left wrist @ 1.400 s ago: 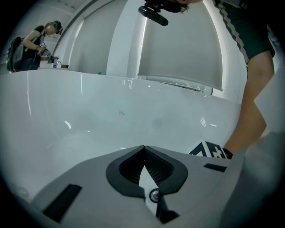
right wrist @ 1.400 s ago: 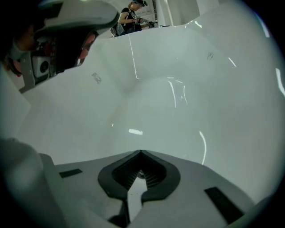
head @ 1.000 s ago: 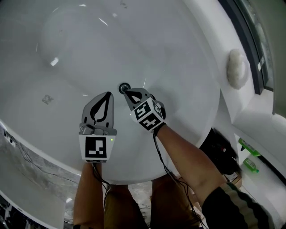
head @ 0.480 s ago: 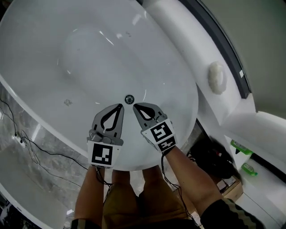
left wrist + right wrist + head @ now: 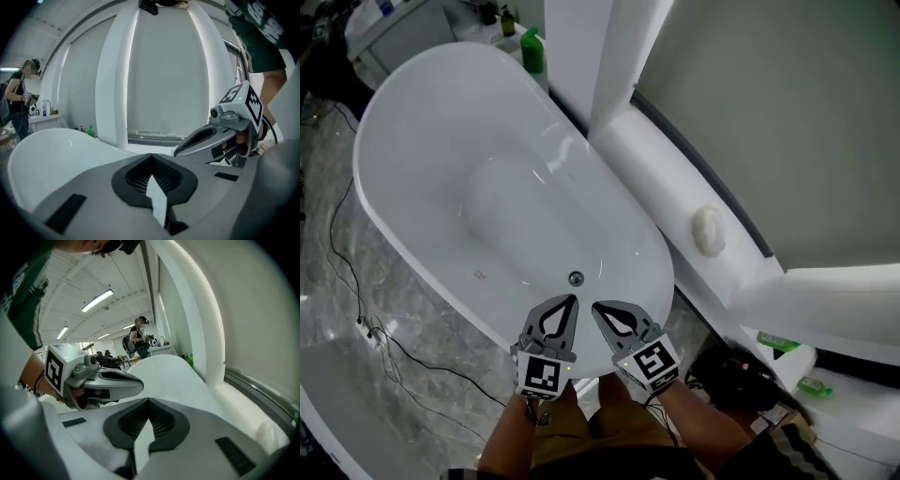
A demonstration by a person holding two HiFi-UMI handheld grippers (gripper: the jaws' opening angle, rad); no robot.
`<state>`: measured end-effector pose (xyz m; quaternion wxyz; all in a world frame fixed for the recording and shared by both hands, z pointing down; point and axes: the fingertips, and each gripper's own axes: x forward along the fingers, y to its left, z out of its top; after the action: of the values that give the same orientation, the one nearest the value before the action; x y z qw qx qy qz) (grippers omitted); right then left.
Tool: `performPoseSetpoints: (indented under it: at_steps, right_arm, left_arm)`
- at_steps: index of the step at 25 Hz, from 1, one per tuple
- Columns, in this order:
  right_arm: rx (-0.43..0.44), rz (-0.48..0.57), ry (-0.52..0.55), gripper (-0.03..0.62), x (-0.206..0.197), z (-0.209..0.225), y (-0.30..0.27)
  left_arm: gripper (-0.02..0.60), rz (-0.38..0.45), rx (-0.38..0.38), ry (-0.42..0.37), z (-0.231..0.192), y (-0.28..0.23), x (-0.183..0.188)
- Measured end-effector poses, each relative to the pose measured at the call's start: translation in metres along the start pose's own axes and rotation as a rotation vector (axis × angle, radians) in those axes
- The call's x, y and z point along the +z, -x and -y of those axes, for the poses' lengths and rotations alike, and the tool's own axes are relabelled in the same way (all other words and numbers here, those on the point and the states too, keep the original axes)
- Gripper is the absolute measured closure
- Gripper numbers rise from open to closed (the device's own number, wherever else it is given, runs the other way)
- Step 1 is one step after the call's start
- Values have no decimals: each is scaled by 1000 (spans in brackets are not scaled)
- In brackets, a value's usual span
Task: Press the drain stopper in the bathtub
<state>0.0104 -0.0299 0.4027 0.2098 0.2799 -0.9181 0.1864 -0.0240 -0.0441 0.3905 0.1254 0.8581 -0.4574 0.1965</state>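
Note:
The white oval bathtub fills the left of the head view. Its small round metal drain stopper sits in the tub floor near the close end. My left gripper and right gripper hover side by side over the near rim, just short of the stopper and apart from it. Both are shut with nothing between the jaws. In the left gripper view the shut jaws point over the tub, with the right gripper beside them. The right gripper view shows shut jaws and the left gripper. The stopper is hidden in both gripper views.
A white ledge with a round white pad runs along the tub's right side. A green bottle stands at the far end. Cables trail over the marble floor at left. A person stands far behind the tub.
The right gripper's tip was at the drain stopper a second ago. Both grippers have since drawn back to the near rim, and the head view has risen to show the whole tub.

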Motion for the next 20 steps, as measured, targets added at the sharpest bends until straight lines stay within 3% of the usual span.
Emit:
performPoseSetpoints:
  at_steps: [8,14,20]
  right_arm:
    - [17,135,83,579,102,-20,74]
    - [44,200,141,579,136,-39,125]
    - [54,241,181,579,159,-43,168]
  left_arm:
    - [574,132,9,-17,32,47,110]
    - [573,137,25,17,61,91,145]
    - [573,171,8,-58,88,120,179]
